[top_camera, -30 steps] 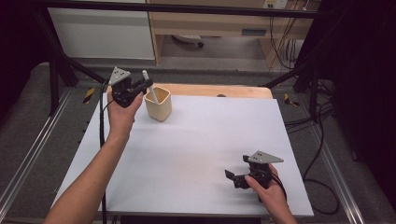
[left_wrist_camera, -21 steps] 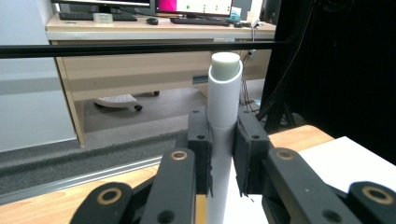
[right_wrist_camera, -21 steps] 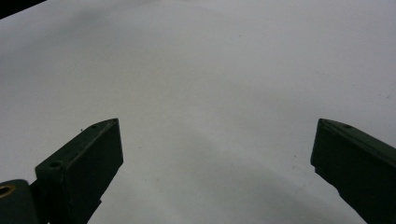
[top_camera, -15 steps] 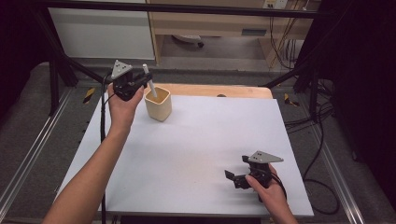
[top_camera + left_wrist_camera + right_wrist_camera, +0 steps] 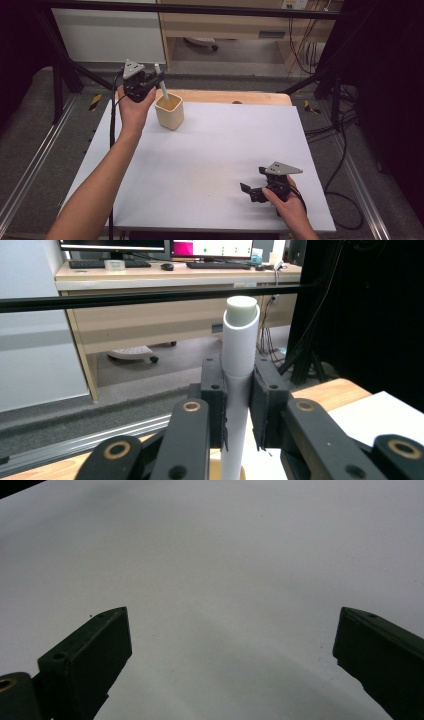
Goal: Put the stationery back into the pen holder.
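**Operator:** High view first: my left gripper (image 5: 150,82) is at the far left corner of the table (image 5: 210,165), jaws clamped on a white tube (image 5: 161,86) that leans over the beige cup (image 5: 169,111).

**Colleague:** Is the tube in the cup or out of it?

**Operator:** Its lower end dips past the rim; I cannot tell whether it touches the bottom. In the left gripper view the jaws pinch the tube (image 5: 239,385) about midway, capped end up.

**Colleague:** And your other hand?

**Operator:** The right gripper (image 5: 251,190) rests near the front right edge, well apart from the cup, jaws wide apart on nothing, bare tabletop (image 5: 225,570) between them.

**Colleague:** So how far along?

**Operator:** My judgement: the grasp is done, the tube is at the cup. Releasing it or lifting it clear is what's left.
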